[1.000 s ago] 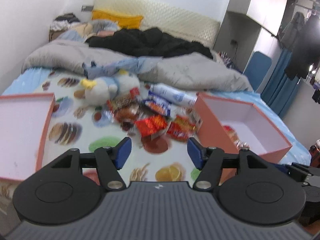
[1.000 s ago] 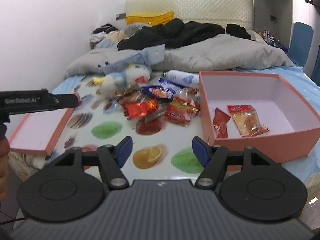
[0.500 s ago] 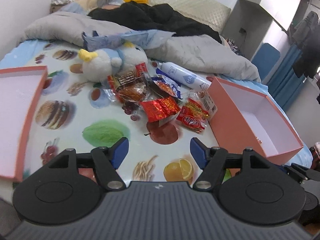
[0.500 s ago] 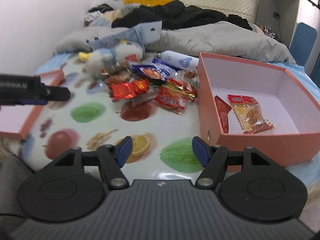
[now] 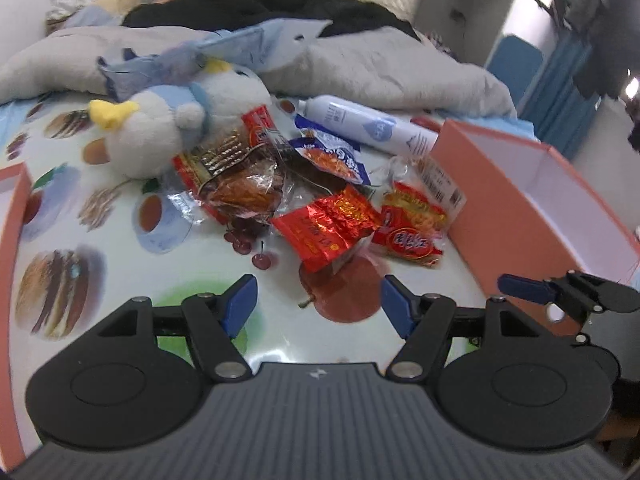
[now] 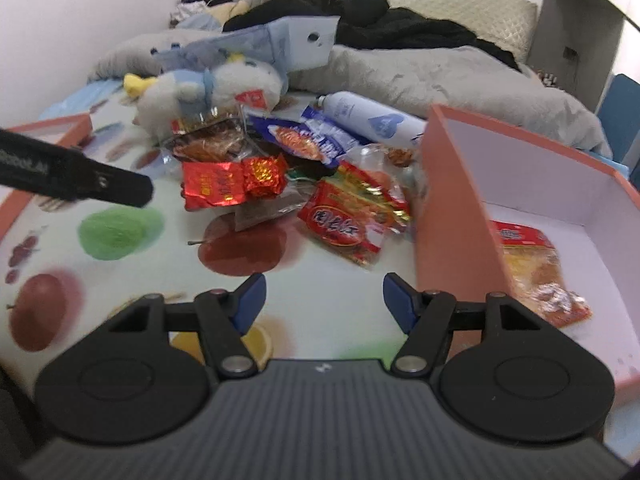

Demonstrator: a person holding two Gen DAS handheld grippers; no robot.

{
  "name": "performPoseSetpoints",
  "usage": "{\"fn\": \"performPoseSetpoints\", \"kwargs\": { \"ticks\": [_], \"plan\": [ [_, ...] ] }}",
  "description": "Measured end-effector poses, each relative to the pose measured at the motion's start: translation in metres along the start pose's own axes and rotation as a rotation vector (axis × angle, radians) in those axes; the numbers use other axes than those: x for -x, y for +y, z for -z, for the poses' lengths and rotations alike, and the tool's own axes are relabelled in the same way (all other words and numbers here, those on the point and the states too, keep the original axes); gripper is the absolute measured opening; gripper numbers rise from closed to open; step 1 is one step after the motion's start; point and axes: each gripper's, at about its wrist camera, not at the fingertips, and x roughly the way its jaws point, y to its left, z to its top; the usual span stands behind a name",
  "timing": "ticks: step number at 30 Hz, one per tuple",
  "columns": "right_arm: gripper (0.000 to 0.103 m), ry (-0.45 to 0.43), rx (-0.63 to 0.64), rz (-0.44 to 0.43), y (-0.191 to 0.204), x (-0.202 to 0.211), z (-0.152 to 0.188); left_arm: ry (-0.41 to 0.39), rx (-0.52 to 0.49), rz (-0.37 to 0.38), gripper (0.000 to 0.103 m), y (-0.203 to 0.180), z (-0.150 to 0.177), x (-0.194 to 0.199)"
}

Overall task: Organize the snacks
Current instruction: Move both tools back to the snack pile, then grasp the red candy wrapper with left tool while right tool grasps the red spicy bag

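Left wrist view: left gripper [image 5: 316, 300] at the bottom centre, jaws apart, nothing between them.
Right wrist view: right gripper [image 6: 324, 296] at the bottom centre, jaws likewise apart and empty; it also shows at the lower right of the left view.
Just beyond the grippers: bare fruit-print bed cover [image 6: 120, 232], no snacks on this near strip.
Middle of both frames: loose heap of snacks [image 5: 320, 200] on the cover, well apart from both grippers. A red foil packet [image 5: 326, 228] lies nearest the left one; a red and yellow packet [image 6: 348, 228] lies beside the box wall.
Right of frame: orange box [image 6: 452, 216], open, white inside. One orange snack bag [image 6: 536, 268] shows in it; the rest of the floor is partly hidden by the near wall.
Left edge: box lid [image 5: 10, 216], upturned; what shows of it holds nothing.
Further back: plush toy [image 5: 176, 128] and a white bottle [image 5: 360, 124] touching the far side of the heap, then a grey blanket [image 5: 400, 68].
Progress: early, in my judgement. Little is boxed; most of the heap is left to move.
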Motion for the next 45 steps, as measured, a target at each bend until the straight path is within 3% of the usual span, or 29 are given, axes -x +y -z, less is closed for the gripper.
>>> {"fn": "performPoseSetpoints", "kwargs": {
  "ticks": [6,14,17,22,29,33,37,39,41,44,45],
  "plan": [
    [0.067,0.015,0.024,0.007,0.010,-0.033,-0.006,0.005,-0.058,0.047,0.073,0.003,-0.016,-0.036],
    [0.069,0.016,0.129,0.089,0.010,-0.065,-0.024,0.021,-0.240,0.105,0.073,0.004,-0.041,-0.065],
    [0.082,0.010,0.163,0.107,0.011,-0.075,-0.028,0.029,-0.327,0.127,0.073,-0.002,-0.049,-0.074],
    [0.083,0.038,0.233,0.134,0.016,-0.092,-0.031,0.059,-0.398,0.142,0.073,-0.006,-0.059,-0.094],
    [0.083,0.027,0.200,0.127,0.009,-0.104,-0.034,0.125,-0.407,0.208,0.076,-0.010,-0.064,-0.122],
    [0.082,0.061,0.077,0.065,-0.008,-0.111,-0.039,0.106,-0.460,0.159,0.076,-0.020,-0.058,-0.132],
    [0.082,0.078,0.033,0.017,-0.013,-0.116,-0.039,0.106,-0.456,0.143,0.074,-0.022,-0.058,-0.134],
    [0.081,0.094,-0.031,-0.024,-0.020,-0.119,-0.039,0.117,-0.448,0.131,0.070,-0.020,-0.059,-0.136],
    [0.079,0.088,-0.010,-0.033,-0.018,-0.119,-0.037,0.128,-0.456,0.119,0.064,-0.021,-0.058,-0.137],
    [0.065,0.078,0.027,-0.050,-0.013,-0.115,-0.036,0.131,-0.439,0.123,0.059,-0.019,-0.055,-0.132],
    [0.055,0.073,0.047,-0.058,-0.008,-0.112,-0.035,0.127,-0.432,0.119,0.058,-0.020,-0.055,-0.130]
  ]
}}
